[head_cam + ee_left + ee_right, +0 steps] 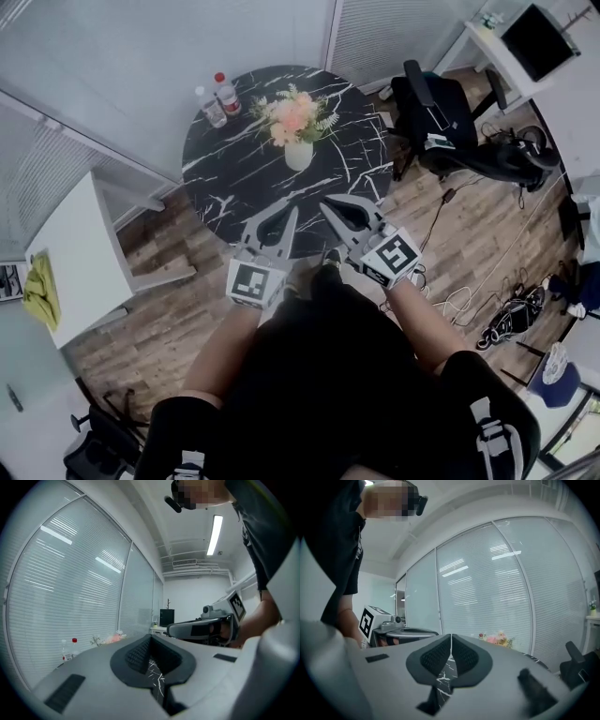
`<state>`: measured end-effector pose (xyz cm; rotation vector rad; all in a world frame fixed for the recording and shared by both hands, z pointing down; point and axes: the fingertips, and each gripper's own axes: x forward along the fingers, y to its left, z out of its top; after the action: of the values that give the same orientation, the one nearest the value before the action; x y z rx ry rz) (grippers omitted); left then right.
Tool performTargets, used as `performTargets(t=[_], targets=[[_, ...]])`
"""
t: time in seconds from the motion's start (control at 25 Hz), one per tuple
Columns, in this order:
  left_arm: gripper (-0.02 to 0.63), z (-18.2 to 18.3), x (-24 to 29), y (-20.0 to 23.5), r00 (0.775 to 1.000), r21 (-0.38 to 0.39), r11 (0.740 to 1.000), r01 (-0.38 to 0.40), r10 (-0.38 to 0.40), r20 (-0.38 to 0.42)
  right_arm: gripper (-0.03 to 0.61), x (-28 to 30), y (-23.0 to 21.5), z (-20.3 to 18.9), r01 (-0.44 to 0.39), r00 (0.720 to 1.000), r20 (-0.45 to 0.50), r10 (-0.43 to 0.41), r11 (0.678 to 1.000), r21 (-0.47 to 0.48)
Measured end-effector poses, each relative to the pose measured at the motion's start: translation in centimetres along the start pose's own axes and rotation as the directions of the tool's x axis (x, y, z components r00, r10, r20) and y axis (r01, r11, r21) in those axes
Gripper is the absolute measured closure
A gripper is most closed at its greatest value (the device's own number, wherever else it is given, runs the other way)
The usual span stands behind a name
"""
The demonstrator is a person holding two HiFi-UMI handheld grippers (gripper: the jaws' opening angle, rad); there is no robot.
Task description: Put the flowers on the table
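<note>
Left gripper [289, 216] and right gripper [333, 206], both clenched on nothing, at the table's near edge.
They sit side by side over the near rim of the round black marble table [234, 187], tips pointing far. Straight ahead and well apart from them, the flowers [292, 114] already stand upright in a white vase [298, 155], roughly in line with the left gripper; neither gripper is clearly nearer. Two bottles [220, 98] stand at the far left rim.

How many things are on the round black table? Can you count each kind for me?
Bottles: 2 (red-capped bottle, white-capped bottle)
Vases: 1 (white vase)
Bunches of flowers: 1 (flowers, standing in the vase)
Total: 4
</note>
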<state>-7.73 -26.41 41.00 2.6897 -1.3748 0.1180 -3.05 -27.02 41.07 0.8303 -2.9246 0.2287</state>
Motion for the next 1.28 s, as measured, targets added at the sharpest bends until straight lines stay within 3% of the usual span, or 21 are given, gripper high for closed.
performTargets(t=[0.44,1.28], targets=[[0.601,1.8,-0.6,-1.6,0.999,-0.004,1.0,0.017,-0.017,0.042,0.557,-1.6,1.0,0.9,-0.021,1.0,0.005,0.021,1.0,-0.013],[0.601,1.7,-1.1,-2.3,1.0,0.005,1.0,-0.003,0.003,0.028,0.557,-2.1,1.5,0.9,-0.038,0.999,0.013,0.038,0.999,-0.028]])
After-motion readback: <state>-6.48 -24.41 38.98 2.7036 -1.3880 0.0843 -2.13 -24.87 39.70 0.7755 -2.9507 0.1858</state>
